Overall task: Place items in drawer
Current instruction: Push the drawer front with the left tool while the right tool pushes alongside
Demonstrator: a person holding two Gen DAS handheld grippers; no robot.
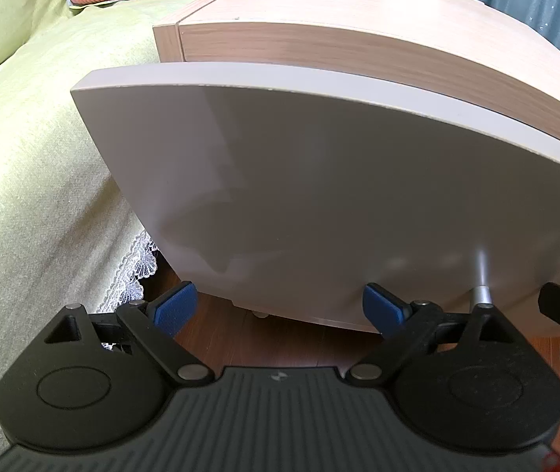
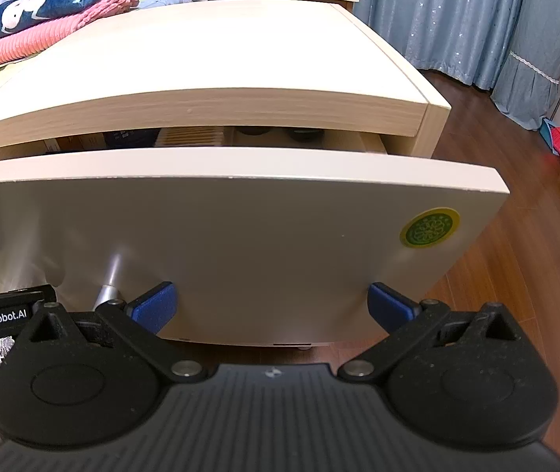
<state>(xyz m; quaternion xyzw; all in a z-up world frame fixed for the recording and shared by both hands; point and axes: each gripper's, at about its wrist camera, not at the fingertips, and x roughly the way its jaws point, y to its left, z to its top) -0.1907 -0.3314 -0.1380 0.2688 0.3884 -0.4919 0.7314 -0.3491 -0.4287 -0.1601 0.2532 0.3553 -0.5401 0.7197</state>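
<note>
A wooden nightstand has its drawer pulled out a little. The white drawer front fills both views, with a silver knob low on it. Through the gap above the front in the right wrist view I see several dark items and a ribbed pale thing inside. My left gripper is open, its blue pads close to the front, left of the knob. My right gripper is open too, close to the front, right of the knob. Neither holds anything.
A bed with a green cover and lace trim lies left of the nightstand. Folded pink and blue blankets rest on it. Brown wood floor extends to the right, with blue curtains behind. A green round sticker marks the drawer front.
</note>
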